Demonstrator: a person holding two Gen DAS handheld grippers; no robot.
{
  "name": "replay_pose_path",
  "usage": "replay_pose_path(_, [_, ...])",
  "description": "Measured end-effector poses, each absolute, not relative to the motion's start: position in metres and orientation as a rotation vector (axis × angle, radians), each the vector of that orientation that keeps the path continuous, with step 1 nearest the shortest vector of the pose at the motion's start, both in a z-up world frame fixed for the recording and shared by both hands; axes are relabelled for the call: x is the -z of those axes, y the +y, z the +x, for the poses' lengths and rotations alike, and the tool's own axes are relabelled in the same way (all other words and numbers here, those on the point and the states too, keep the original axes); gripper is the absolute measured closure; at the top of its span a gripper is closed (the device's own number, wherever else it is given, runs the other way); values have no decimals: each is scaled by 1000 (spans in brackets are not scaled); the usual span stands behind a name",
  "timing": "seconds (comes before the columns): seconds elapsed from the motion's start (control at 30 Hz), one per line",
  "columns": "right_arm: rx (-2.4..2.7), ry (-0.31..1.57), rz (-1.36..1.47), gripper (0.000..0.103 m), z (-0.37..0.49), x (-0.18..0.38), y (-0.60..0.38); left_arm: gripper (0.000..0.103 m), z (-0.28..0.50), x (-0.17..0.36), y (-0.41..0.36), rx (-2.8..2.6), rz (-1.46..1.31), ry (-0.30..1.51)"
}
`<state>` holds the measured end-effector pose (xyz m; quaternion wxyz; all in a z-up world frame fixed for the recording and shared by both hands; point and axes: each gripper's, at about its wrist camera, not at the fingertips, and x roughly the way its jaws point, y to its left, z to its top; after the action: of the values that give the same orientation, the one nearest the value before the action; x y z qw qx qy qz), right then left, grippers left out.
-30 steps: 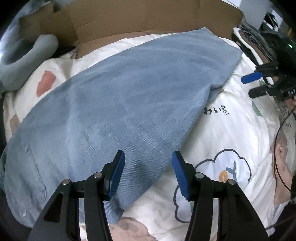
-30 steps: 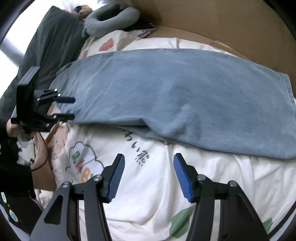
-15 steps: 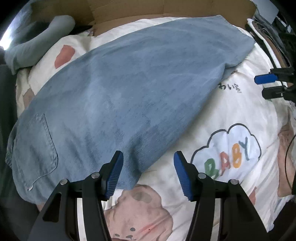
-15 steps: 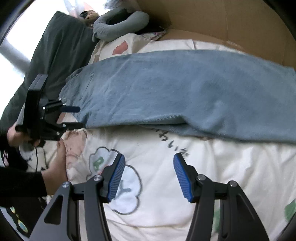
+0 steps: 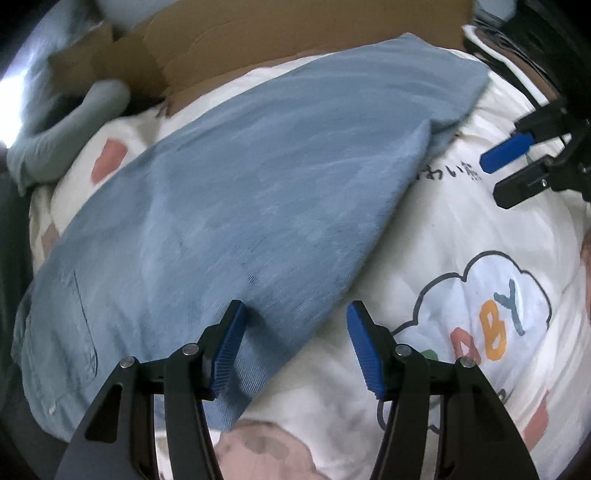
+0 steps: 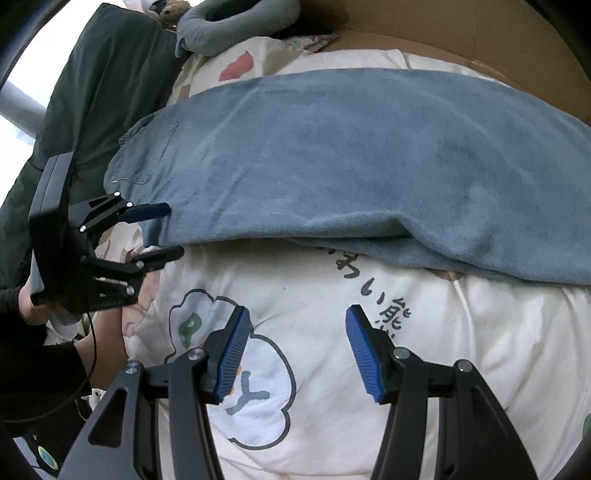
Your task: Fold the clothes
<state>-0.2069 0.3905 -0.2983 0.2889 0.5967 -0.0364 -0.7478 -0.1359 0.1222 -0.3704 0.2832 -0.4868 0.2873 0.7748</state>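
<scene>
Blue jeans (image 5: 258,192) lie flat and long across a white blanket (image 5: 461,236) on the bed. The pocket end is by the bed's left side, and the leg end reaches toward the cardboard (image 5: 295,33) at the far edge. The left tool (image 5: 293,347) is wide apart and holds nothing. It hangs over the near edge of the jeans, with one blue pad (image 5: 229,347) above the cloth. The right tool (image 6: 295,354) is wide apart too and holds nothing. It hangs over the blanket's cloud picture (image 6: 255,398), near the jeans but not touching them. A gray pillow (image 6: 236,26) sits at the far corner.
</scene>
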Motion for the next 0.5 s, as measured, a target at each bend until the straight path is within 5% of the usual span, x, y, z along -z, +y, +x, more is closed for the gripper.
replay_pose_path(0.5, [1938,4,1600,57,-207,312,348,46,-135,376,108,-2153,-1248,942])
